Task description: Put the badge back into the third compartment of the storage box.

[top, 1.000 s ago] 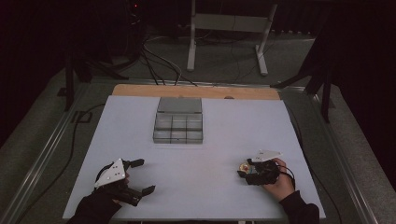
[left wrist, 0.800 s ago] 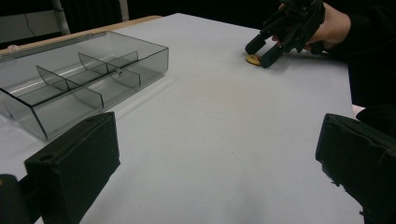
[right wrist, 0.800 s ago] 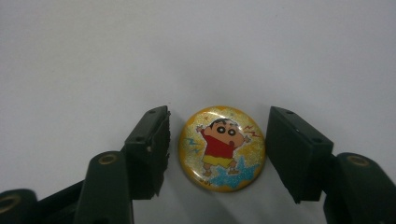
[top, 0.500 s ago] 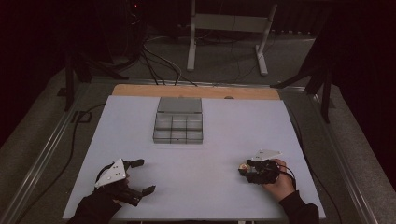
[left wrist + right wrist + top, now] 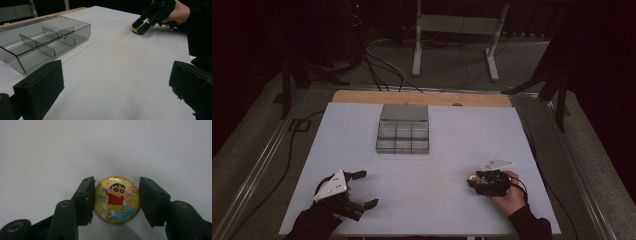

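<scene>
Looking down from the high view, a white table carries a clear smoke-grey plastic compartment tray toward twelve o'clock of its middle. The left gripper rests at about seven o'clock, jaws spread wide and holding nothing. The right gripper, held in the person's right hand, sits at about four o'clock, its tips down at a small round yellow badge on the table.

From the left gripper view, its two black jaws stand far apart over bare table. The tray lies at ten o'clock, lid open behind it, and the right gripper at one o'clock is tipped down at the badge.

From the right gripper view, the glittery badge, printed with a cartoon child in a red shirt, lies flat between the jaws. The left-hand jaw touches its edge; the right-hand jaw stands just beside it, a narrow gap showing, so the right gripper is narrow but not clamped.
</scene>
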The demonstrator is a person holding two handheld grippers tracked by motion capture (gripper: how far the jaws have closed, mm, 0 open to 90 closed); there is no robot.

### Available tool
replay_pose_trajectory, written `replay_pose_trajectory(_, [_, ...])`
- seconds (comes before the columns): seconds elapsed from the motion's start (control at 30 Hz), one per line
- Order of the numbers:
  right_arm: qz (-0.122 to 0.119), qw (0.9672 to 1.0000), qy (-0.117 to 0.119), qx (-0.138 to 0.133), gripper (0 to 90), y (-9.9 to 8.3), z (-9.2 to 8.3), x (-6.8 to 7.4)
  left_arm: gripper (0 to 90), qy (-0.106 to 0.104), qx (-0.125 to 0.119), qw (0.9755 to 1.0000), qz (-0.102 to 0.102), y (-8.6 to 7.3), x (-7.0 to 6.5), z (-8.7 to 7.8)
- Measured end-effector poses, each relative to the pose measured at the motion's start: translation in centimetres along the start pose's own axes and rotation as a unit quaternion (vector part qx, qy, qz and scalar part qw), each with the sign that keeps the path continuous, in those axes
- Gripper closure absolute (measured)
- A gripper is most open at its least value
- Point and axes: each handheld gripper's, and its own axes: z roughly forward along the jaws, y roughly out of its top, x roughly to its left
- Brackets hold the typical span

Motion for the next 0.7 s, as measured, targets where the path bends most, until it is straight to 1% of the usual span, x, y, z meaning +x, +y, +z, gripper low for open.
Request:
replay_pose_trajectory(0.07, [0.003,1.0,0.002,0.0,47.5,0.0,-0.1,-0.1,0.1,0.0,-0.003,1.0,-0.003,0.0,0.0,0.0])
replay_pose_trajectory(0.27, [0.005,1.0,0.001,-0.005,47.5,0.4,-0.5,0.1,0.1,0.001,-0.001,1.0,-0.002,0.0,0.0,0.0])
replay_pose_trajectory(0.4, [0.0,1.0,-0.001,-0.006,47.5,0.7,-0.6,0.3,0.1,0.001,0.0,1.0,-0.001,0.0,0.0,0.0])
replay_pose_trajectory(0.5, [0.0,1.0,0.002,-0.006,47.5,0.9,-0.6,0.4,0.1,0.002,0.003,1.0,-0.001,0.0,0.0,0.1])
replay_pose_trajectory(0.53, [-0.005,1.0,0.003,-0.006,47.5,1.0,-0.7,0.5,0.1,0.002,0.003,1.0,-0.001,0.0,0.0,0.1])
replay_pose_trajectory(0.7, [-0.003,0.9999,0.004,-0.013,47.5,1.5,-1.0,0.5,0.1,0.003,0.004,1.0,0.0,0.0,0.0,0.1])
